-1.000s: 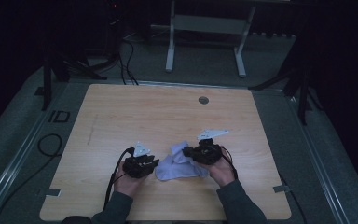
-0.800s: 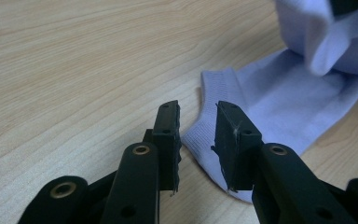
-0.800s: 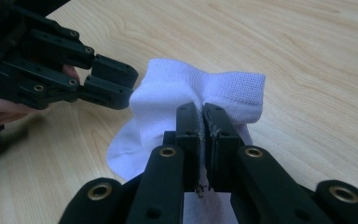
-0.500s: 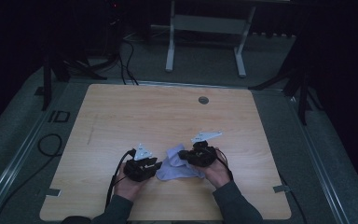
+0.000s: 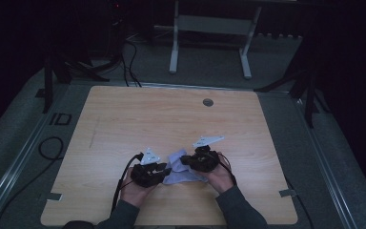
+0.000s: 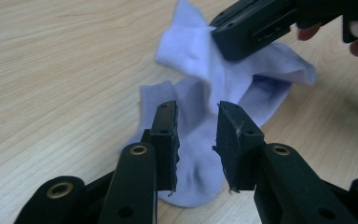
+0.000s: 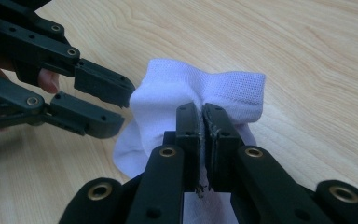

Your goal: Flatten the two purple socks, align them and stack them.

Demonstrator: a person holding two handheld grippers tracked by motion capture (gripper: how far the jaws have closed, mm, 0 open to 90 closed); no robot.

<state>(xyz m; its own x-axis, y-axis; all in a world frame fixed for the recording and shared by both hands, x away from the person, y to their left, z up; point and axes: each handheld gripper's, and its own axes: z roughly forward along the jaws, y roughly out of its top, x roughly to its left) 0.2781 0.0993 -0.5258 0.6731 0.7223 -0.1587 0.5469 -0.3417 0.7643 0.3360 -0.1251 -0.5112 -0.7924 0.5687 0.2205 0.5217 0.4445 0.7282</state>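
A pale lavender-white sock [image 5: 177, 172] lies crumpled on the wooden table [image 5: 124, 124] near its front edge. My right gripper [image 7: 202, 126] is shut on a fold of the sock [image 7: 177, 88] and lifts that part a little; in the high view the right gripper [image 5: 185, 160] is at the sock's right side. My left gripper [image 6: 196, 140] is open, its jaws apart just above the lower part of the sock [image 6: 200, 116]. The high view has the left gripper [image 5: 165, 170] at the sock's left edge. A hand holds each gripper.
A round grommet hole [image 5: 208, 102] sits at the table's far middle. Black cables [image 5: 52, 148] loop on the floor at the left. A metal frame stand [image 5: 209, 28] stands beyond the table.
Both hands have stayed nearly in place. The sock looks slightly more bunched up between the two grippers.
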